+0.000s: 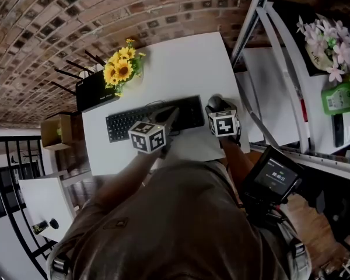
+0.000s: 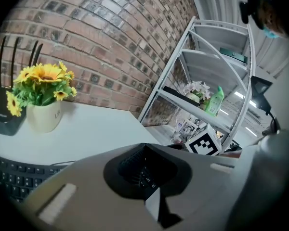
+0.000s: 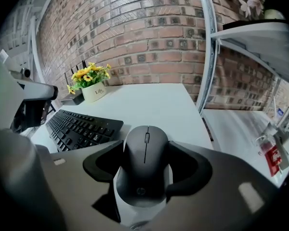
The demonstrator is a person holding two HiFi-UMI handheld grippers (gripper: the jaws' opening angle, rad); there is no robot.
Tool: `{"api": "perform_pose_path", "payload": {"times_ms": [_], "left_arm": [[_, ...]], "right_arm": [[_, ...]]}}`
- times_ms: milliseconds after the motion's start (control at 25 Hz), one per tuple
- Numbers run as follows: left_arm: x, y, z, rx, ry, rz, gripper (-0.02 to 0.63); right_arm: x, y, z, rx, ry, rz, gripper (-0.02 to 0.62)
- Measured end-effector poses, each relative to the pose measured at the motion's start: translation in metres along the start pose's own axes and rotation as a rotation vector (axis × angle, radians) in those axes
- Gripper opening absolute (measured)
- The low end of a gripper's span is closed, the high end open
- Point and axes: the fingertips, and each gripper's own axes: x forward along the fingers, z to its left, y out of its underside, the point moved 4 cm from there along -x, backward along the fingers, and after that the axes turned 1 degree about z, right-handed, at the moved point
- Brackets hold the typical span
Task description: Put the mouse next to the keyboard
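A dark grey mouse (image 3: 145, 162) sits between the jaws of my right gripper (image 3: 145, 150), which is shut on it. In the head view the mouse (image 1: 214, 102) is just right of the black keyboard (image 1: 154, 118) on the white table (image 1: 181, 57), with the right gripper (image 1: 217, 107) behind it. Whether the mouse rests on the table I cannot tell. The keyboard (image 3: 79, 126) lies to the mouse's left. My left gripper (image 1: 172, 116) hovers over the keyboard's middle. Its jaws (image 2: 144, 170) are shut and hold nothing. Keys (image 2: 9, 177) show below them.
A pale vase of sunflowers (image 1: 123, 69) and a black router (image 1: 93, 92) stand at the table's back left, against the brick wall. A white metal shelf rack (image 1: 268, 69) holding a green bottle (image 1: 341, 98) and flowers stands right of the table. A cardboard box (image 1: 57, 130) sits left.
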Motion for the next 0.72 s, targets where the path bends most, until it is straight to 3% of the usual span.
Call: {"api": "perform_pose_path", "payload": {"times_ms": [720], "left_arm": [[-0.005, 0.0, 0.008, -0.016, -0.016, 0.0, 0.002]], "right_arm": [[0.016, 0.012, -0.004, -0.01, 0.032, 0.06, 0.316]]}}
